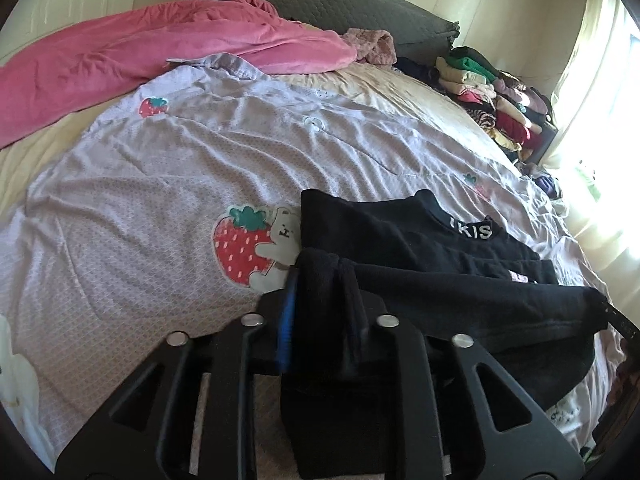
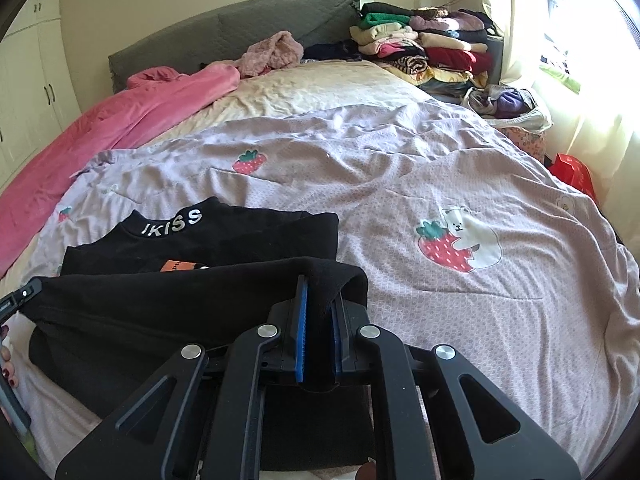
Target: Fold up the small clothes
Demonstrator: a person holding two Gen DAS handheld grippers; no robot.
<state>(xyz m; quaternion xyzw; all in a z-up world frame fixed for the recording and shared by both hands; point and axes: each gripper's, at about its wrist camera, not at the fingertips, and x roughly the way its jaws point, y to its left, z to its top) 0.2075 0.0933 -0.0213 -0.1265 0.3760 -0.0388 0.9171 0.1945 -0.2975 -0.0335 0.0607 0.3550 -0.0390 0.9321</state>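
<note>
A small black sweater (image 1: 400,236) (image 2: 224,240) with white letters on its collar lies on the lilac strawberry-print quilt (image 1: 160,168) (image 2: 400,152). Its lower edge is lifted and stretched over the body between both grippers. My left gripper (image 1: 322,280) has the edge's left corner draped between and over its fingers, and the blue pad (image 1: 286,320) stands off the cloth. My right gripper (image 2: 320,292) has the right corner between its blue pads (image 2: 301,332), which stand slightly apart. Each view shows the other gripper's tip at the far end of the edge.
A pink blanket (image 1: 140,56) (image 2: 100,132) lies along the left of the bed. Stacks of folded clothes (image 1: 492,96) (image 2: 420,44) sit at the far right corner by the grey headboard (image 2: 240,32). A hand with painted nails (image 2: 8,360) shows at the left edge.
</note>
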